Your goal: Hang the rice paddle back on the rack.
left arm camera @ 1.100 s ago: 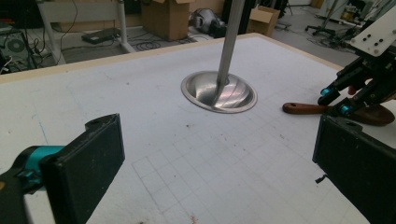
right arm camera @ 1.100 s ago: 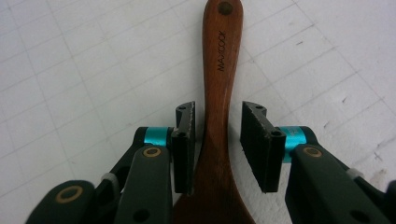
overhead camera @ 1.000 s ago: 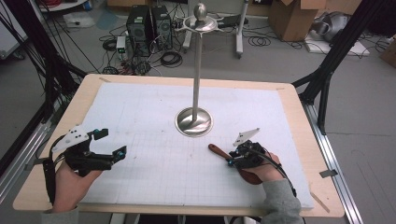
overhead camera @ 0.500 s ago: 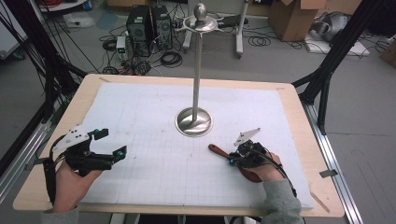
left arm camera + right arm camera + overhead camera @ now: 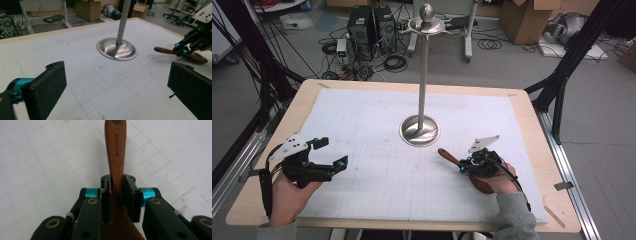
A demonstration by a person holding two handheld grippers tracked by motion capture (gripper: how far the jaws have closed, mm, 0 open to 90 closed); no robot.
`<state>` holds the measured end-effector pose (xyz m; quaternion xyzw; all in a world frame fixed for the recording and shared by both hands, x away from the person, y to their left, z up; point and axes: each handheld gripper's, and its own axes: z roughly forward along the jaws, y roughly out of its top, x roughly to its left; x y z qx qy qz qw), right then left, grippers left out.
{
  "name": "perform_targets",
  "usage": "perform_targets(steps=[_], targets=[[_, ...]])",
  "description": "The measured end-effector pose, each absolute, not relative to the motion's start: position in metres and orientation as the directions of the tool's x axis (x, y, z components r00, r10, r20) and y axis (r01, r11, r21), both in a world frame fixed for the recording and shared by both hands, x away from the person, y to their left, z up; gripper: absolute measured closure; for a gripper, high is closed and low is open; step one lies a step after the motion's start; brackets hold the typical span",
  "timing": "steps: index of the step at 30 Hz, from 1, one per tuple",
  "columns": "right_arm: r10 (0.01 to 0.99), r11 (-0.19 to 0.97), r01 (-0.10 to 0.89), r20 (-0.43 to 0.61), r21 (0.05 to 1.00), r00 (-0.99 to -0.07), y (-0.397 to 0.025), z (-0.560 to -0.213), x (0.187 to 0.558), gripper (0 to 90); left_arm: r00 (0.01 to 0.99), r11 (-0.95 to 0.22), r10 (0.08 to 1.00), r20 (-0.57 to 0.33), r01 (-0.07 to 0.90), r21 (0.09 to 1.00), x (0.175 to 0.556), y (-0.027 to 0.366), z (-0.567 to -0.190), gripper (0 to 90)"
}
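Looking down from the high view, the wooden spoon point(image 5: 447, 155) lies on the white gridded mat point(image 5: 377, 190) at about four o'clock from the metal stand point(image 5: 420, 129), with the right gripper point(image 5: 464, 165) pinching its handle; the left gripper point(image 5: 332, 152) sits near nine o'clock, jaws spread with nothing between them. From the left gripper view, the stand's base is at twelve o'clock, the spoon at two o'clock. From the right gripper view, both pads point(image 5: 106, 197) press the handle, which runs toward twelve o'clock.

Grey floor point(image 5: 512, 65) lying behind table; computer towers point(image 5: 372, 27), tangled cables point(image 5: 394, 62), cardboard boxes point(image 5: 524, 20) sitting around; black frame legs point(image 5: 572, 65) standing right.
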<state>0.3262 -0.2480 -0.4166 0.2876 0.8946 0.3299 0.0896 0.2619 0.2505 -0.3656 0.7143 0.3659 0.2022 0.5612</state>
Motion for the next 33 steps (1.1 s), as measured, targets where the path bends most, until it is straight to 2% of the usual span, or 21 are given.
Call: perform_targets(steps=[20,33], targets=[[0.602,0.450,0.400,0.059,0.798,-0.796,-0.269,-0.383,0.314,77.6,0.651,-0.103,0.751,-0.115,0.287,0.952,0.260,0.251,-0.362,2.6],[0.630,0.380,0.395,0.078,0.836,-0.773,-0.279,-0.376,0.314,77.7,0.657,-0.092,0.744,-0.124,0.284,0.954,0.261,0.252,-0.362,2.6]])
